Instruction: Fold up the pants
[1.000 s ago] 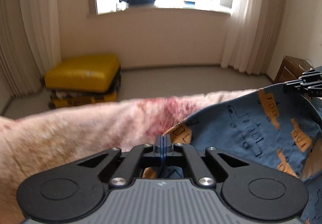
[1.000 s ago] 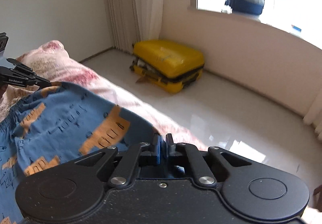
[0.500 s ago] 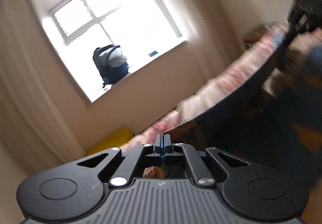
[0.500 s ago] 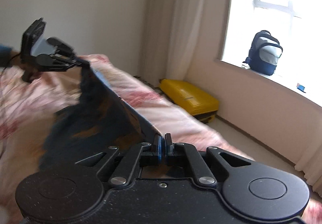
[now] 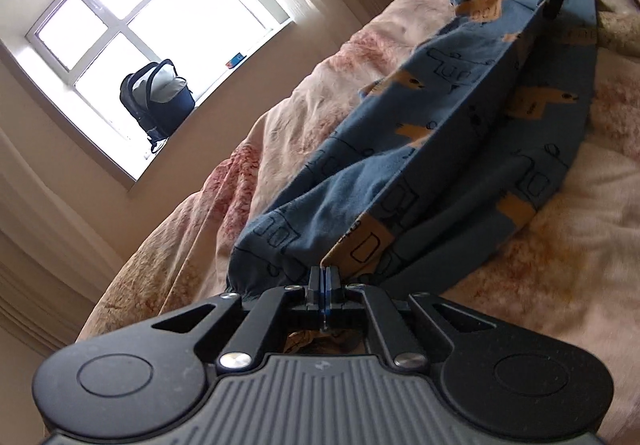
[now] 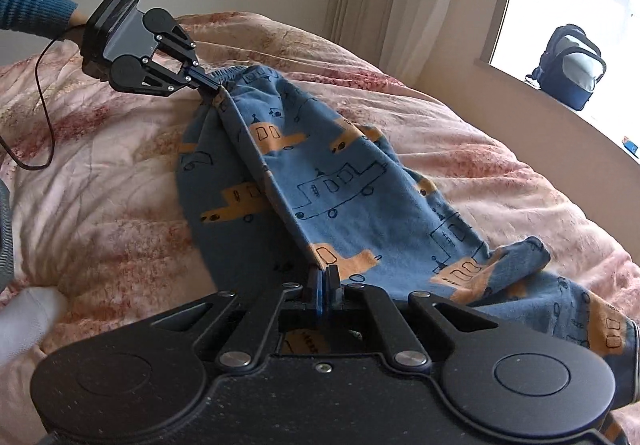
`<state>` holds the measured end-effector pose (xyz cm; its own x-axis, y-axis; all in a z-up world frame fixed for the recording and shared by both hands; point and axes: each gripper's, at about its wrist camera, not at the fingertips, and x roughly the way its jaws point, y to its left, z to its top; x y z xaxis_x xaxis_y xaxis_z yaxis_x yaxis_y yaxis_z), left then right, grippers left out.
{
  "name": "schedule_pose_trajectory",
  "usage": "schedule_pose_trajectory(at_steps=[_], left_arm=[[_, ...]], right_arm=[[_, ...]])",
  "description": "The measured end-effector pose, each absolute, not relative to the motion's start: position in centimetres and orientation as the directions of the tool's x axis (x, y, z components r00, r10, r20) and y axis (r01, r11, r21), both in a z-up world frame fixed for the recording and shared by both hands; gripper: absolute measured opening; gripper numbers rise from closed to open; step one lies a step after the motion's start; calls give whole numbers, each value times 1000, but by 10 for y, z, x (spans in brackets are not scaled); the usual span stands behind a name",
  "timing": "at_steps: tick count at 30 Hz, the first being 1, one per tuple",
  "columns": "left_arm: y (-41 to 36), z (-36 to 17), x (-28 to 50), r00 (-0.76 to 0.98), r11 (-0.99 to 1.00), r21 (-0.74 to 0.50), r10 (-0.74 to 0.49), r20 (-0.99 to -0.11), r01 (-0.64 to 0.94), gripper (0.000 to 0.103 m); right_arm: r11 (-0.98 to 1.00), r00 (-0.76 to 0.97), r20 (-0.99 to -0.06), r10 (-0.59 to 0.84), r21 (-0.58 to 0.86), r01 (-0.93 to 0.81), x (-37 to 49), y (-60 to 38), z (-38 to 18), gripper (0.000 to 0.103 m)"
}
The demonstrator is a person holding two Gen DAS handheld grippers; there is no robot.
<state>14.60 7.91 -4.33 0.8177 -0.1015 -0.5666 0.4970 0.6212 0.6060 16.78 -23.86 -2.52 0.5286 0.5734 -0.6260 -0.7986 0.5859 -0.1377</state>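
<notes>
Here, left wrist view: left gripper (image 5: 324, 277) clamped on blue pants (image 5: 460, 117) edge, fabric stretched over pink duvet (image 5: 304, 93) (backpack (image 5: 158, 99) on sill). Right wrist view: right gripper (image 6: 325, 277) pinching opposite edge.

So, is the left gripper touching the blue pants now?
Touching. The right wrist view shows the left gripper shut on the pants at the waistband edge, fabric stretched taut from it.
</notes>
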Motion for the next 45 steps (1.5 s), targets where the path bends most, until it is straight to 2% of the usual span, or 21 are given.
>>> schedule_pose_trajectory(at_steps=[3, 6, 12, 15, 16, 17, 19, 21, 22, 23, 24, 25, 27, 29, 34, 36, 38, 40, 41, 42, 45], left_arm=[[83, -39, 140, 826, 623, 608, -113, -553, 492, 0], [84, -49, 137, 805, 603, 605, -107, -584, 519, 0], [86, -57, 130, 783, 606, 585, -103, -614, 539, 1], [85, -58, 125, 772, 595, 588, -87, -630, 547, 12], [84, -58, 122, 773, 596, 592, -76, -630, 542, 30], [81, -57, 116, 781, 609, 599, -57, -622, 521, 54], [78, -52, 107, 809, 665, 584, -51, -586, 465, 75], [71, -46, 94, 835, 746, 531, -61, -547, 402, 86], [65, -44, 90, 845, 785, 497, -63, -530, 370, 95], [58, -42, 86, 855, 814, 461, -80, -512, 352, 98], [50, -41, 84, 862, 828, 438, -102, -497, 350, 98], [38, -42, 84, 864, 828, 430, -120, -490, 359, 98], [8, -46, 89, 857, 789, 462, -151, -493, 405, 98], [-20, -48, 92, 851, 725, 516, -188, -490, 457, 97], [-58, -46, 90, 818, 619, 564, -253, -516, 547, 90], [-66, -51, 91, 795, 588, 565, -257, -549, 579, 83], [-71, -59, 90, 780, 555, 577, -244, -576, 599, 69], [-75, -65, 92, 774, 541, 584, -233, -588, 606, 63], [-77, -67, 91, 778, 542, 588, -227, -586, 601, 60], [-79, -69, 92, 782, 544, 593, -218, -583, 594, 57], [-87, -71, 93, 781, 531, 602, -212, -587, 596, 39]], right_arm=[[574, 536, -611, 582, -159, -803, 164, -241, -19, 0], [530, 551, -611, 569, -241, -813, 151, -237, -19, 0], [497, 512, -647, 565, -228, -837, 139, -231, -47, 0], [508, 527, -637, 562, -238, -828, 132, -233, -55, 0], [517, 532, -632, 564, -232, -824, 132, -234, -55, 0], [527, 537, -627, 564, -228, -819, 131, -235, -55, 0], [560, 554, -625, 550, -216, -800, 130, -238, -56, 10], [624, 574, -608, 548, -160, -765, 126, -245, -54, 24], [655, 582, -604, 545, -126, -745, 123, -249, -50, 30], [675, 591, -604, 535, -116, -729, 121, -251, -48, 49], [705, 616, -596, 515, -114, -700, 118, -254, -44, 64], [739, 637, -586, 500, -95, -667, 117, -256, -39, 69], [811, 664, -581, 470, -13, -586, 121, -263, -30, 88], [874, 706, -560, 433, 68, -481, 122, -276, -22, 101], [935, 774, -526, 351, 246, -257, 122, -317, -17, 102], [925, 777, -520, 354, 320, -207, 125, -334, -24, 102], [903, 770, -521, 370, 395, -167, 130, -350, -36, 102], [886, 767, -524, 370, 446, -123, 138, -363, -48, 99], [880, 770, -522, 366, 464, -103, 143, -367, -52, 96], [872, 774, -520, 361, 482, -84, 148, -373, -56, 89], [865, 792, -506, 342, 499, -54, 163, -384, -62, 71]])
